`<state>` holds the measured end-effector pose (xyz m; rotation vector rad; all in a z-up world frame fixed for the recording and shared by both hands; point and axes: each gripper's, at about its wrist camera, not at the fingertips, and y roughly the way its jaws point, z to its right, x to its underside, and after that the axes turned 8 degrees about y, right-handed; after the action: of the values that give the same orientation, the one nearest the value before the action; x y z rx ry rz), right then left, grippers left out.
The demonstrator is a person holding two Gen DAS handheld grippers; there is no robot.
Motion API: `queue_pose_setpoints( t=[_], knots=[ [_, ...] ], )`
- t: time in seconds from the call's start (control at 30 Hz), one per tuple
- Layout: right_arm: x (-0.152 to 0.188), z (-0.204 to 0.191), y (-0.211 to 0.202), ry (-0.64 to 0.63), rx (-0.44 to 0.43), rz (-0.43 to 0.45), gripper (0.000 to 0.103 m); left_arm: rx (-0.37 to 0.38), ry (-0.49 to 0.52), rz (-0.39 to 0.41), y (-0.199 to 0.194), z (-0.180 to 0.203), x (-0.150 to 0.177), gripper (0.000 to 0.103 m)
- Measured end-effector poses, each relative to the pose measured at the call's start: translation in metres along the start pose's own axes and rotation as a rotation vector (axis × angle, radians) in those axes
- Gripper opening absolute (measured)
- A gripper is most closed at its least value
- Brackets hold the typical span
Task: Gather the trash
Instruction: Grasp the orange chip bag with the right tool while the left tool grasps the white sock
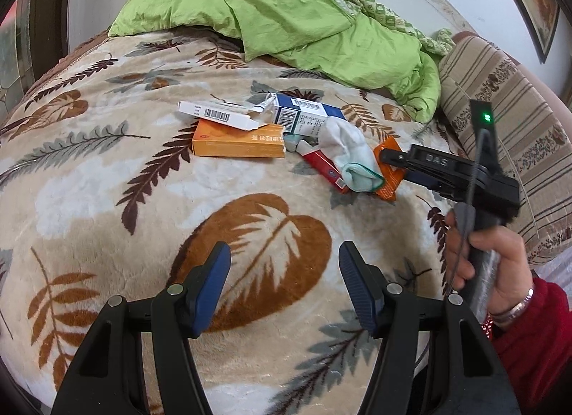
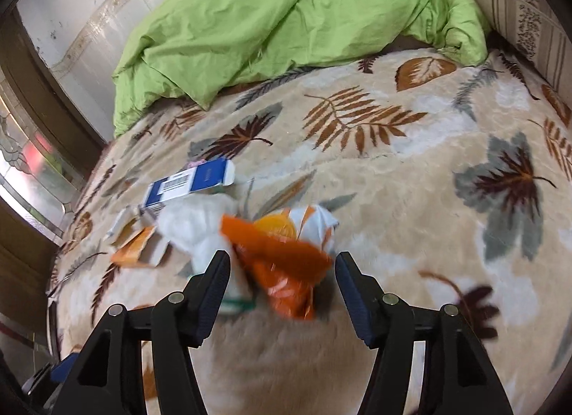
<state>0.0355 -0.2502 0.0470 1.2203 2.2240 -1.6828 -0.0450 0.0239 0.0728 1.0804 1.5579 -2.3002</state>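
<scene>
On the leaf-patterned blanket [image 1: 107, 179], the trash lies in a far heap: orange box [image 1: 237, 145], blue carton [image 1: 307, 112], white sock [image 1: 348, 150], orange wrapper [image 2: 286, 268]. The right gripper [image 2: 282, 286] stands part-open, the wrapper between its fingers, unpinched. The left gripper [image 1: 284, 286] hangs half-open over bare blanket nearer.

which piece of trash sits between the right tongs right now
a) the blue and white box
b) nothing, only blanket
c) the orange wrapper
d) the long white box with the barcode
c: in the right wrist view the orange wrapper lies between the open right tongs, which are not pressing on it, while the blue and white box lies farther off to the left on the blanket.
</scene>
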Motion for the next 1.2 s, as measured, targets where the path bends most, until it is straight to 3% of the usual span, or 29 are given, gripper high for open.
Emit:
queue_pose_setpoints(
  t=[0.17,0.33,0.5,0.6,0.97,1.2],
  knots=[
    [-0.009,-0.004,0.018,0.004,-0.03,-0.011,0.059,-0.005,-0.001,0.002,0.004,-0.005,-0.003,0.062],
    [0.008,-0.031,0.009,-0.063,-0.079,-0.003,0.055,-0.013,-0.009,0.002,0.006,-0.011,-0.005,0.062],
    [0.047,-0.065,-0.014,-0.128,-0.255,-0.078,0.053,-0.021,-0.016,0.007,0.008,-0.014,-0.008,0.062],
    [0.064,-0.065,-0.031,-0.13,-0.287,-0.079,0.053,-0.024,-0.007,0.011,0.01,-0.014,-0.011,0.062],
    [0.09,-0.006,-0.091,-0.02,-0.174,0.054,0.053,-0.038,0.158,0.029,0.053,0.025,-0.055,0.066],
    [0.103,0.006,-0.084,0.02,-0.168,0.039,0.053,-0.085,0.203,0.014,0.098,0.043,-0.077,0.067]
  ],
)
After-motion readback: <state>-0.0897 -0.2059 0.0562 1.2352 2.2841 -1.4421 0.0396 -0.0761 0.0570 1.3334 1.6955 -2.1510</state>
